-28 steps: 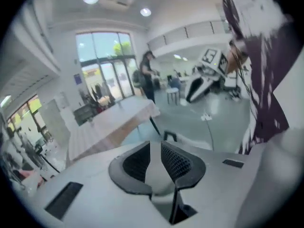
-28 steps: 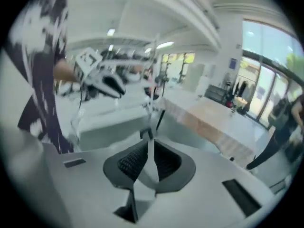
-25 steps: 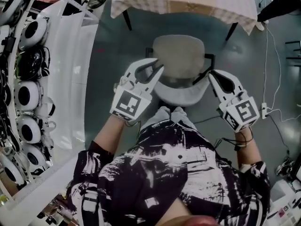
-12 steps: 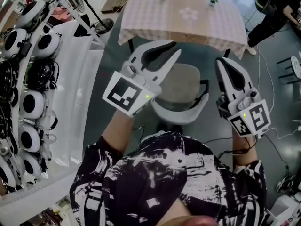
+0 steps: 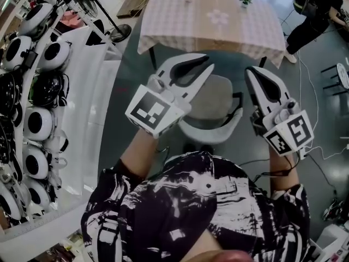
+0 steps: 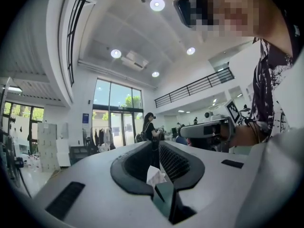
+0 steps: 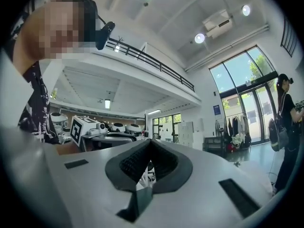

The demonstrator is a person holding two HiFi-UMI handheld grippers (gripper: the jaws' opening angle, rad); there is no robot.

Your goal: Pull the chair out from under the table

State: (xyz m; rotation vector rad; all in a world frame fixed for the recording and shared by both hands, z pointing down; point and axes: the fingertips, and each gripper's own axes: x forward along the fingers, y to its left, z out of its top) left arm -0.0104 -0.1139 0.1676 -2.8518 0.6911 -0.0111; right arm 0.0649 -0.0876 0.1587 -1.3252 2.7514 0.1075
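The chair stands clear of the table, which lies at its twelve o'clock, so the pull seems done. The left gripper and right gripper hover above the chair with jaws together, empty. Next is only a check of clearance.

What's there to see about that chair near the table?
The chair has a round, pale padded seat, a curved light-grey backrest nearest the person and dark arm supports. It stands upright on the grey floor, clear of the cloth-covered table. The left gripper hides one side; nothing grips it.
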